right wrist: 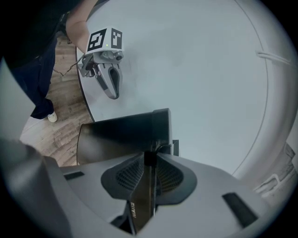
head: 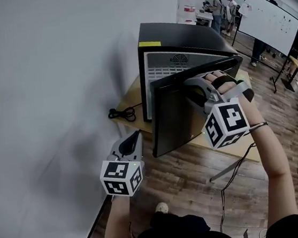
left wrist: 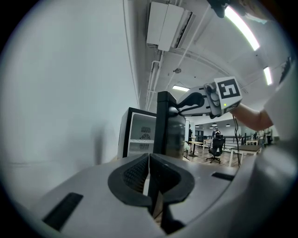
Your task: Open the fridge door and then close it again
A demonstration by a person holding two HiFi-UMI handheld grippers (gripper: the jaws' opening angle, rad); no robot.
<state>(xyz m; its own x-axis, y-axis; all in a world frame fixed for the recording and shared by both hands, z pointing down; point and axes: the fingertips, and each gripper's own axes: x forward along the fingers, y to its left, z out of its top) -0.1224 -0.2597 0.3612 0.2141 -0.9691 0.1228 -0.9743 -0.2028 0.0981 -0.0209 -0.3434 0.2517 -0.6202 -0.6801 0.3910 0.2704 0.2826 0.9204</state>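
Observation:
A small black fridge (head: pixel 182 39) stands on a wooden table (head: pixel 130 99) against the white wall. Its door (head: pixel 173 118) hangs partly open, and the white interior (left wrist: pixel 139 132) shows behind it. My right gripper (head: pixel 196 85) is shut on the top edge of the door (right wrist: pixel 121 135); in the right gripper view the thin black edge sits clamped between the pads of my right gripper (right wrist: pixel 150 172). My left gripper (head: pixel 134 138) hangs low at the left near the wall, clear of the fridge. Its jaws (left wrist: pixel 149 169) are shut with nothing between them. From the left gripper view the right gripper (left wrist: pixel 186 100) rests on the door's top.
A black power cable (head: pixel 121 112) lies coiled on the table's left corner by the wall. Wooden floor lies below. At the far right stand a whiteboard (head: pixel 269 20), several people and desks with office chairs (left wrist: pixel 215 149).

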